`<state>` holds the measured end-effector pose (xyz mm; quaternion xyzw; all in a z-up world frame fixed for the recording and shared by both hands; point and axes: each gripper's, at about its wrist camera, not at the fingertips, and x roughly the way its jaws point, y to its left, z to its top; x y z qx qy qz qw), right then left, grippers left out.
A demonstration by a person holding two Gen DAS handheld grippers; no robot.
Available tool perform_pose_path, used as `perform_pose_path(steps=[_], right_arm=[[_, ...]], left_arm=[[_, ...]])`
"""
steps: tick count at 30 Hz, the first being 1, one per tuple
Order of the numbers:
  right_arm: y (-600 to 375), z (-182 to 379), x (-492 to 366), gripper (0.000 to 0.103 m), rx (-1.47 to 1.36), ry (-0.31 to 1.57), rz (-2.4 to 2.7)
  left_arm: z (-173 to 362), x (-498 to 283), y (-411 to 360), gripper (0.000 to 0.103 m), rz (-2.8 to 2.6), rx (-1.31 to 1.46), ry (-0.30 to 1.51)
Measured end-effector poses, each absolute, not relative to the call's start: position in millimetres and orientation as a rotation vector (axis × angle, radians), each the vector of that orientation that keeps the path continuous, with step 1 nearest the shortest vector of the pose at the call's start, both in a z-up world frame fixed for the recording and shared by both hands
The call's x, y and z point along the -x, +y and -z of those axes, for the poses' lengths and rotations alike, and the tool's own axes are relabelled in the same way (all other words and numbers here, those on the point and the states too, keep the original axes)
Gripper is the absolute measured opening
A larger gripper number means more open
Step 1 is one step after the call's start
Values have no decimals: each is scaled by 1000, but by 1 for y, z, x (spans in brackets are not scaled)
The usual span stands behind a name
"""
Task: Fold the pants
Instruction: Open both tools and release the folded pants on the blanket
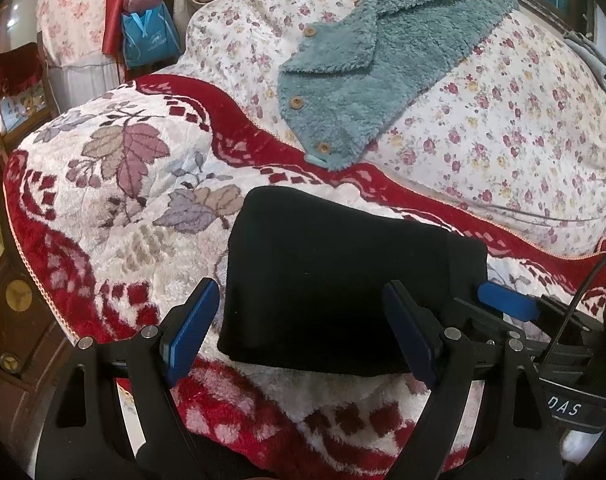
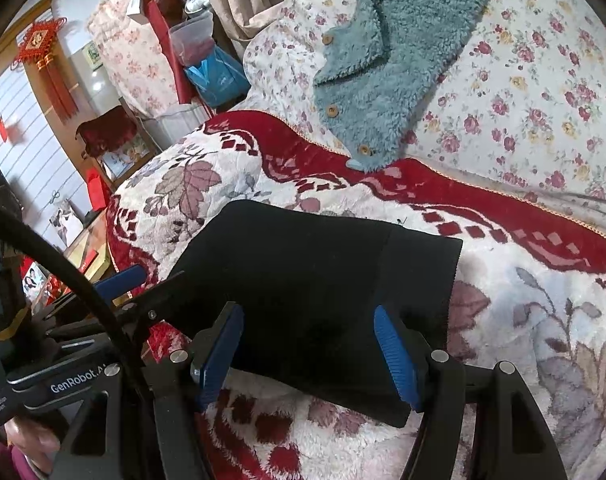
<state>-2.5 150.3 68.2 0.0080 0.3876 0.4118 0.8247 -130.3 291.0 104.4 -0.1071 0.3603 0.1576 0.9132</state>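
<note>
Now both tools, left (image 1: 303, 344) and right (image 2: 307, 354), gape wide and empty at the folded black pants' (image 1: 335, 280) near edge.

Both wrist views look forward and down along their own fingers (image 1: 191, 332) (image 2: 395, 352), close over the bed (image 1: 115, 216) (image 2: 543, 300). They share the pants (image 1: 331, 280) (image 2: 311, 280), the blanket, the teal jacket (image 1: 383, 60) (image 2: 391, 52), and each shows the other gripper.
</note>
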Motion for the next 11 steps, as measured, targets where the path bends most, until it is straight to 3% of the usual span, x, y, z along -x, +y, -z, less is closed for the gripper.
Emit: perform_pose_path(steps=[4,11], right_arm=[[152,-66,3,66,-19,832,-882],[142,-73,6,66,-35,816,-877]], left_arm=[[-106,135,291,78,-350,193,693],[-109,134,281,78,-332,174,731]])
